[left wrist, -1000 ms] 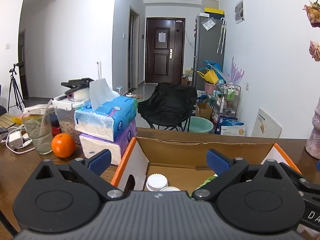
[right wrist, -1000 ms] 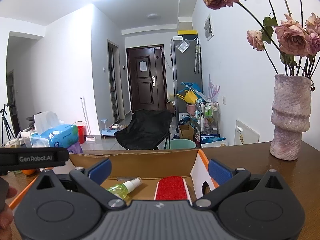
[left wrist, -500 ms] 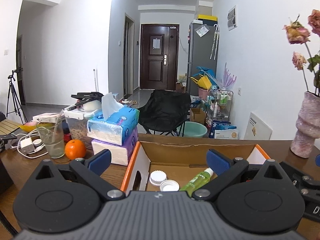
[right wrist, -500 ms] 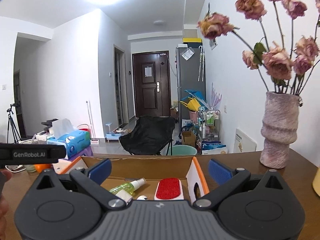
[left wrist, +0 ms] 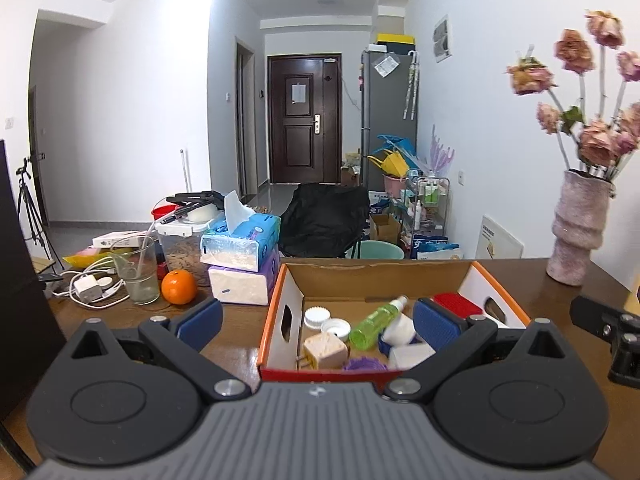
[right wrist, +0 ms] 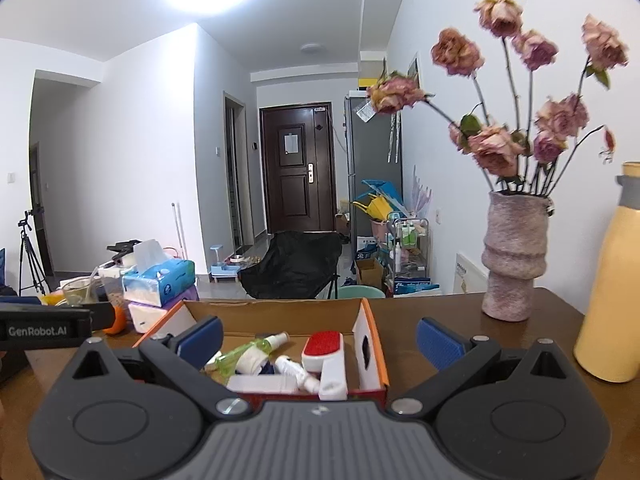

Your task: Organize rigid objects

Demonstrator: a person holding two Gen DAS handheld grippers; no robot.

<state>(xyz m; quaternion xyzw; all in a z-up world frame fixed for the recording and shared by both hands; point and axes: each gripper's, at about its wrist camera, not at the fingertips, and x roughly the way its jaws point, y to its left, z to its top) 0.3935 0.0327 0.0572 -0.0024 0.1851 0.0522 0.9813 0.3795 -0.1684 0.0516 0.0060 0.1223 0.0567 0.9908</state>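
Note:
An orange-edged cardboard box [left wrist: 276,312] [right wrist: 374,344] sits on the brown table. Inside lie a green spray bottle [left wrist: 376,322] [right wrist: 240,354], two white caps [left wrist: 326,322], a beige cube [left wrist: 324,350], a red-and-white lint brush [right wrist: 324,354] [left wrist: 456,304] and several white items. My left gripper [left wrist: 316,324] is open, held back from the box's near wall with nothing between its fingers. My right gripper [right wrist: 318,338] is open too, its left finger [right wrist: 200,338] over the box and its right finger [right wrist: 438,342] outside it.
Stacked tissue packs [left wrist: 244,256], an orange [left wrist: 179,287], a glass [left wrist: 136,270] and a white charger with cables [left wrist: 86,286] crowd the left of the table. A pink vase with dried roses [right wrist: 514,256] and a yellow bottle [right wrist: 612,280] stand on the right.
Both grippers have drawn back and risen from the box, so more of its contents and the table show. Both stay open.

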